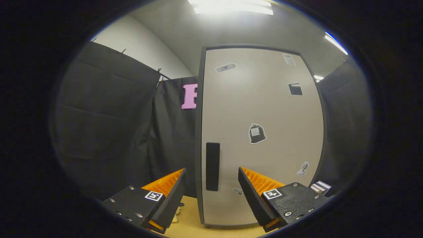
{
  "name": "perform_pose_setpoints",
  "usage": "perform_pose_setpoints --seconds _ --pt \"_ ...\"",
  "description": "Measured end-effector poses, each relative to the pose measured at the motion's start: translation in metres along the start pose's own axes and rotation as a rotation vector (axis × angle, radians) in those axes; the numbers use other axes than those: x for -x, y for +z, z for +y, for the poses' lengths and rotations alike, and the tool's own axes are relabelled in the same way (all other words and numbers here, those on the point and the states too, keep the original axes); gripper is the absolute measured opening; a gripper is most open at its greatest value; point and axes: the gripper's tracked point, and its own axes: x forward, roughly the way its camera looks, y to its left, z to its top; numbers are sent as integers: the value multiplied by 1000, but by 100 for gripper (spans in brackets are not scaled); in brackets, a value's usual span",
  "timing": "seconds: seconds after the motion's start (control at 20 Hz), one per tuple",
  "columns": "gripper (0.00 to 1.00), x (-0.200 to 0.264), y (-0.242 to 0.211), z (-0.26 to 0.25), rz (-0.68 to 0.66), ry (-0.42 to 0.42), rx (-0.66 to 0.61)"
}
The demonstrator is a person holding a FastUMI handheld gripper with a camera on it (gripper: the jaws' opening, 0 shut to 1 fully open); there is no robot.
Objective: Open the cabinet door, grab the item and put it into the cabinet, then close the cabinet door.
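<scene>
The gripper (211,185) gaped open before the beige cabinet door's (261,132) black slab handle (212,166); its fingers risked sliding off that shallow handle.

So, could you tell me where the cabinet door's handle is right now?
In the gripper view, the dark vertical handle sits low on the closed cabinet door, near its left edge, just ahead of the open gripper.

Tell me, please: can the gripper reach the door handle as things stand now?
Probably yes. The gripper is open, the handle on the closed door stands just ahead between its fingers, and nothing lies between them.
</scene>
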Motion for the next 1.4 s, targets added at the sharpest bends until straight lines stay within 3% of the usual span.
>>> perform_pose_setpoints --seconds 0.3,0.65,0.85,1.4 --pt "81 -48 -17 -5 86 -34 -21" --pt "48 -81 -46 -2 199 -38 -46" --pt "29 -79 -45 -1 195 -48 -20" --pt "26 -39 -30 11 201 41 -38"
